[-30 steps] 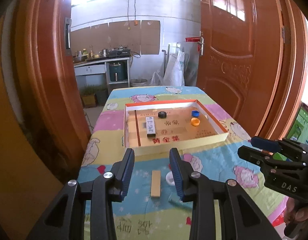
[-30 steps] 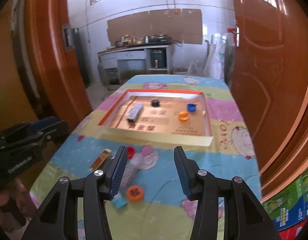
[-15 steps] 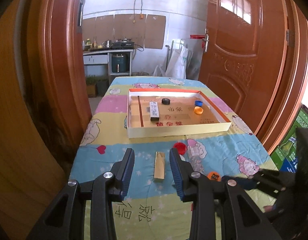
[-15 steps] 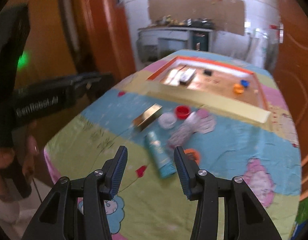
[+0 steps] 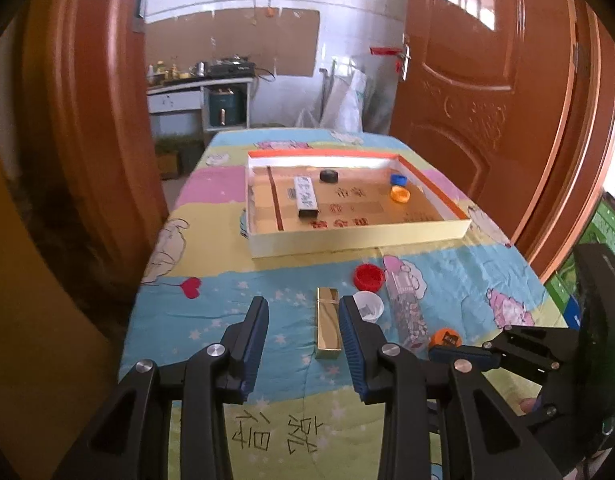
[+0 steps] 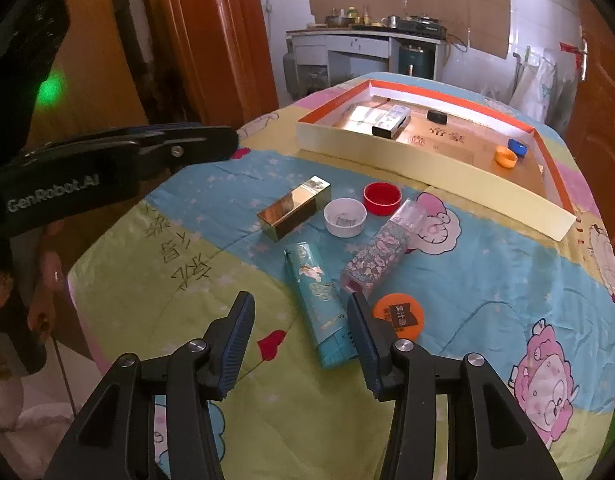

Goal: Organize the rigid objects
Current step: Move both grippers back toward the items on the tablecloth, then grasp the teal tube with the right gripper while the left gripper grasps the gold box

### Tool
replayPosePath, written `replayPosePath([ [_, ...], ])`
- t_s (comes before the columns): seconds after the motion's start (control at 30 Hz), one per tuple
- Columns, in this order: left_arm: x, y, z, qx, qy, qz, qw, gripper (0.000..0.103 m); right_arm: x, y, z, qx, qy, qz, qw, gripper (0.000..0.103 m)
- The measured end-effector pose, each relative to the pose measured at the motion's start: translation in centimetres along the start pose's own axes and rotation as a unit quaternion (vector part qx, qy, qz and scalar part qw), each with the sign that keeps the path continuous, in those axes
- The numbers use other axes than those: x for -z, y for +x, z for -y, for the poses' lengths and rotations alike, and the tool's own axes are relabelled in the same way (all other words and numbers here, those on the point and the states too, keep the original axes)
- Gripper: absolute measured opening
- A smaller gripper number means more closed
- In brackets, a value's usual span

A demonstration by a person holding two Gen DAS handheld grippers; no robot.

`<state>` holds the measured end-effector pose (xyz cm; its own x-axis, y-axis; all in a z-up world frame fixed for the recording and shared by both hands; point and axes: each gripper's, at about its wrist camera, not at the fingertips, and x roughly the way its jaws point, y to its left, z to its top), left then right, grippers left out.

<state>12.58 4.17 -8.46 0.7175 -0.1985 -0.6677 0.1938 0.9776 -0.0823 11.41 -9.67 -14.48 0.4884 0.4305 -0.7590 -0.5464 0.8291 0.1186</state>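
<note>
L claw (image 5: 303,344): spread, nothing pinched; gold box (image 5: 328,328) lies between its fingers, close to the R-hand finger, likely the next pick. R claw (image 6: 299,340): spread, empty; teal tube (image 6: 319,300) lies lengthwise in the gap, approx. aligned for a grasp. Loose items clustered near worktop front: white cap (image 6: 344,217), red cap (image 6: 382,198), patterned tube (image 6: 381,250), orange lid (image 6: 398,316). Cardboard tray (image 5: 359,236) behind them serves as destination; already holds several sorted items. Worktop: cartoon-print cloth (image 6: 487,280). Room: brown wooden doors, kitchen counter at rear.
</note>
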Motion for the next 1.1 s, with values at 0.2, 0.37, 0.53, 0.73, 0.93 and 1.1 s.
replayPosePath([
  [0.2, 0.1, 3.2, 0.7, 0.008, 0.041, -0.03, 0.9987, 0.036, -0.1, 0.8, 0.5, -0.003, -0.002, -0.004, 1.0, 0.05],
  [0.37, 0.6, 5.3, 1.4, 0.026, 0.071, -0.055, 0.9956, 0.036, 0.0, 1.1, 0.7, -0.011, 0.0, -0.005, 1.0, 0.05],
  [0.53, 0.9, 6.9, 2.0, 0.02, 0.091, -0.075, 0.9928, 0.036, -0.2, 1.3, 0.6, -0.015, -0.003, -0.006, 1.0, 0.05],
  [0.73, 1.2, 7.8, 1.7, 0.026, 0.091, -0.086, 0.9919, 0.025, -0.4, 1.6, 0.4, -0.009, -0.009, -0.015, 1.0, 0.024],
  [0.93, 1.3, 7.6, 1.6, 0.031, 0.086, -0.084, 0.9923, 0.018, -0.4, 1.6, 0.5, -0.02, 0.001, -0.014, 1.0, 0.022],
  [1.1, 1.4, 7.2, 1.5, 0.038, 0.077, -0.079, 0.9931, 0.018, -0.2, 1.3, 0.1, -0.021, 0.003, -0.012, 1.0, 0.022],
])
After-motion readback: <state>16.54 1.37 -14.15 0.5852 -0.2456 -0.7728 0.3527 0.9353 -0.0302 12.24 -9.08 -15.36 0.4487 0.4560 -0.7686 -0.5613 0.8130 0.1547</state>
